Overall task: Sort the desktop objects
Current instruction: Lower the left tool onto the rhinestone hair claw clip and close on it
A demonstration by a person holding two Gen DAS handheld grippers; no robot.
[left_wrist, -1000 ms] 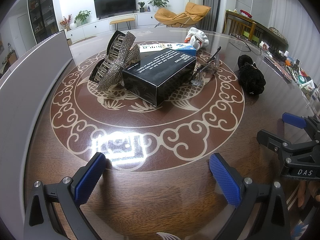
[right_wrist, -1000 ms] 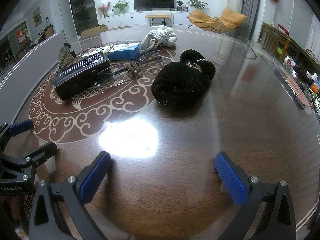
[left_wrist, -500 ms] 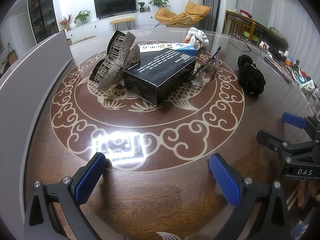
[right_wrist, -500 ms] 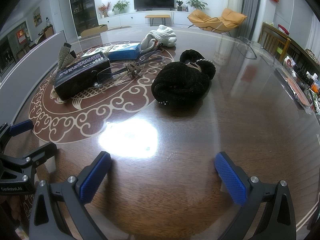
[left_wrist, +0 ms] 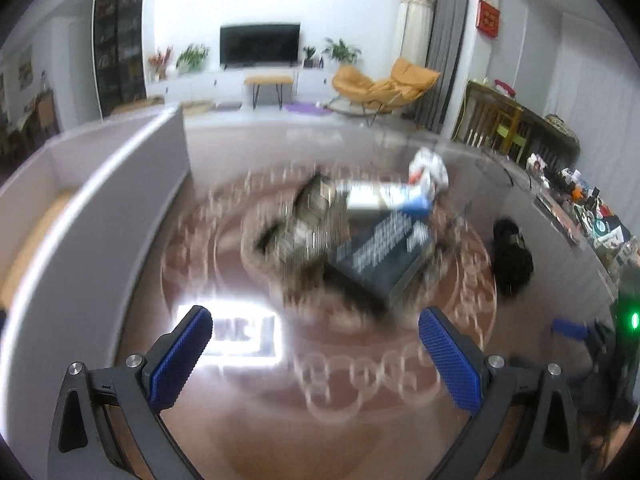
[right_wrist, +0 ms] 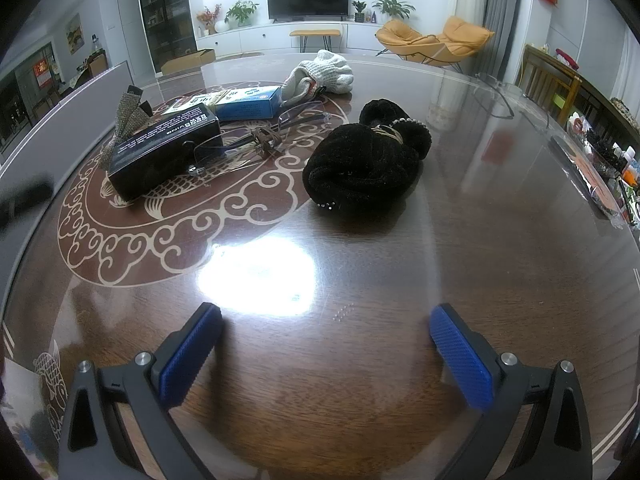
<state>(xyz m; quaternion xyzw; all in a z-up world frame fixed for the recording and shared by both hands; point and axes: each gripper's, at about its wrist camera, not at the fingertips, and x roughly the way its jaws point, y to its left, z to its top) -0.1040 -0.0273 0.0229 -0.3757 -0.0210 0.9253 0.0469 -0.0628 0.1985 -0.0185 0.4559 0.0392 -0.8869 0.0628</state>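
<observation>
A black box (right_wrist: 160, 152) lies on the patterned round table (right_wrist: 480, 240), with a glittery hair claw (right_wrist: 124, 120) behind it, a blue and white box (right_wrist: 248, 102), rimless glasses (right_wrist: 260, 136), a white knitted glove (right_wrist: 324, 72) and a black fuzzy scrunchie (right_wrist: 368, 164). The left wrist view is blurred but shows the black box (left_wrist: 380, 264), the claw (left_wrist: 304, 224) and the scrunchie (left_wrist: 512, 252). My left gripper (left_wrist: 316, 356) is open and empty, raised above the table. My right gripper (right_wrist: 326, 354) is open and empty near the table's front edge.
A grey partition panel (left_wrist: 88, 208) runs along the table's left side. Small clutter (right_wrist: 608, 168) lines the right edge. A living room with a TV (right_wrist: 308, 0) and an orange chair (right_wrist: 436, 42) lies beyond.
My left gripper has lifted and tilted upward quickly, blurring its view; the objects now sit farther from it. The right gripper has not moved. Nothing was grasped.
</observation>
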